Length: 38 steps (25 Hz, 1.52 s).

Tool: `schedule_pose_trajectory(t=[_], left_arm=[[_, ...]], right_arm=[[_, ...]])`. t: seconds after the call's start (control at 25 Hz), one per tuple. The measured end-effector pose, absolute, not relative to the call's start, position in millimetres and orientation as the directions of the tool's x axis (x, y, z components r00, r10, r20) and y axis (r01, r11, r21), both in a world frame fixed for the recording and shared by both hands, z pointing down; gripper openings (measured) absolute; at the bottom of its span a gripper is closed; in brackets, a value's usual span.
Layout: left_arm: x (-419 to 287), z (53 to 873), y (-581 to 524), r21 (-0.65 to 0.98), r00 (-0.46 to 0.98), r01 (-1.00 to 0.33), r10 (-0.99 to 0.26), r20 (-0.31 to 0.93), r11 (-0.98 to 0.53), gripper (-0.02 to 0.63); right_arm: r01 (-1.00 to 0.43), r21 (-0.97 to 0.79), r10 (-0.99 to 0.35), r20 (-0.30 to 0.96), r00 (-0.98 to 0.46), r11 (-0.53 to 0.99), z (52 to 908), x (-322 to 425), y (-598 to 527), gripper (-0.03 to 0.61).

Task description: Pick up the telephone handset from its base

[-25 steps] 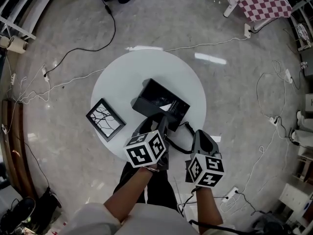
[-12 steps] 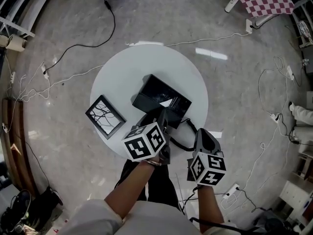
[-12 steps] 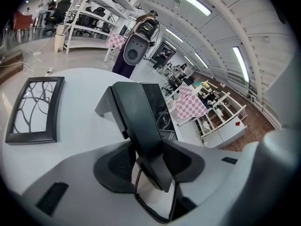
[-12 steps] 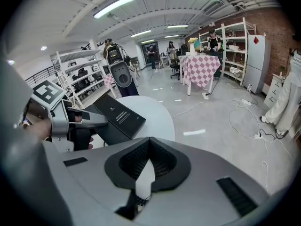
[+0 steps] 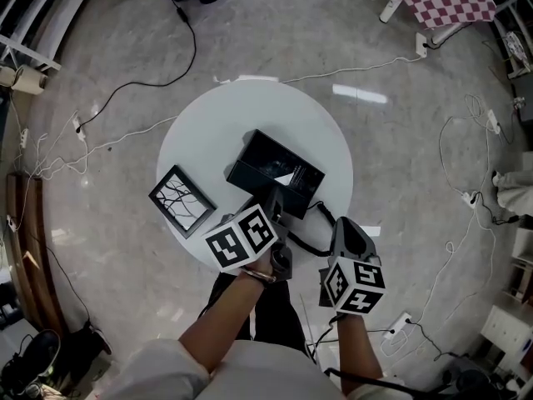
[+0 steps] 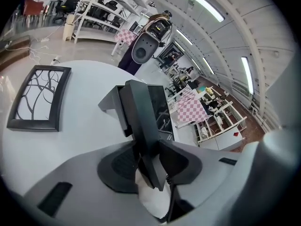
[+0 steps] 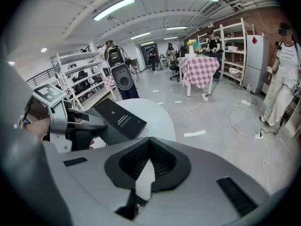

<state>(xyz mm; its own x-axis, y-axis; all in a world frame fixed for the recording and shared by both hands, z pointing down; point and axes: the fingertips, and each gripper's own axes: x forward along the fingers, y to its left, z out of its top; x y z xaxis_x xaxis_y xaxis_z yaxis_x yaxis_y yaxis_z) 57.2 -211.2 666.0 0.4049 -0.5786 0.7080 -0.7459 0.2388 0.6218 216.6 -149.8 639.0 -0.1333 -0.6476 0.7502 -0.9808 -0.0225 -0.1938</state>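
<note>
Task's thing: the long black plastic telephone handset (image 6: 139, 114) lies along the near-left side of the black box-shaped telephone base (image 5: 279, 169). The base sits near the middle of the round white surface (image 5: 208, 123).

Left gripper: the left gripper (image 6: 146, 158) straddles the near end of the handset. Its jaws have just been closing, and the dark pads now sit against both sides of the handset, pinching it.

Right gripper: the right gripper (image 7: 147, 168) hangs off the near edge of the surface, well apart from the phone. Its jaws are pressed together with nothing between them.

Done: the reach is finished and, by the look of the pads, so is the grasp.

Left to do: the lift itself. The far end of the handset appears to rest on the base with no gap showing beneath it, so I judge it not yet raised.

Cord: a black coiled cord (image 5: 304, 242) loops from the near-right side of the base towards the handset. It will likely trail along once the handset goes up.

Other thing: a black-framed picture of bare branches (image 5: 181, 201) lies flat on the surface to the left of the base, apart from it and out of the way.

Progress: about midway, gripped but not picked up.
</note>
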Motion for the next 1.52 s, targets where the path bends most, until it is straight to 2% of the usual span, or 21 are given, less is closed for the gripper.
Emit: schedule_pose_trajectory(t=[0.44, 0.52, 0.84, 1.04, 1.08, 1.12, 1.24, 1.52], left_arm=[[61, 655, -208, 0.662, 0.45, -0.711, -0.571, 0.687, 0.236, 0.112], [60, 650, -209, 0.669, 0.456, -0.707, -0.578, 0.677, 0.227, 0.086], [55, 636, -215, 0.691, 0.49, -0.708, -0.602, 0.631, 0.147, 0.084], [60, 626, -216, 0.704, 0.533, -0.705, -0.597, 0.6, 0.078, 0.084], [61, 624, -215, 0.708, 0.547, -0.704, -0.595, 0.589, 0.055, 0.084], [62, 621, -215, 0.711, 0.561, -0.703, -0.591, 0.579, 0.03, 0.084], [64, 614, -217, 0.711, 0.593, -0.702, -0.579, 0.559, -0.032, 0.084], [71, 596, -214, 0.709, 0.639, -0.694, -0.561, 0.526, -0.124, 0.086]], right_arm=[[-0.977, -0.212, -0.665, 0.731, -0.149, -0.015, 634, 209, -154, 0.025], [-0.971, -0.238, -0.666, 0.725, -0.178, 0.0, 632, 205, -156, 0.025], [-0.936, -0.337, -0.646, 0.692, -0.32, 0.103, 627, 181, -161, 0.028], [-0.922, -0.364, -0.643, 0.675, -0.361, 0.135, 620, 171, -165, 0.031], [-0.917, -0.37, -0.639, 0.673, -0.373, 0.146, 618, 169, -165, 0.051], [-0.912, -0.377, -0.633, 0.67, -0.387, 0.159, 617, 165, -164, 0.112], [-0.897, -0.389, -0.614, 0.661, -0.432, 0.212, 612, 155, -163, 0.126], [-0.856, -0.383, -0.571, 0.638, -0.516, 0.347, 600, 135, -165, 0.215]])
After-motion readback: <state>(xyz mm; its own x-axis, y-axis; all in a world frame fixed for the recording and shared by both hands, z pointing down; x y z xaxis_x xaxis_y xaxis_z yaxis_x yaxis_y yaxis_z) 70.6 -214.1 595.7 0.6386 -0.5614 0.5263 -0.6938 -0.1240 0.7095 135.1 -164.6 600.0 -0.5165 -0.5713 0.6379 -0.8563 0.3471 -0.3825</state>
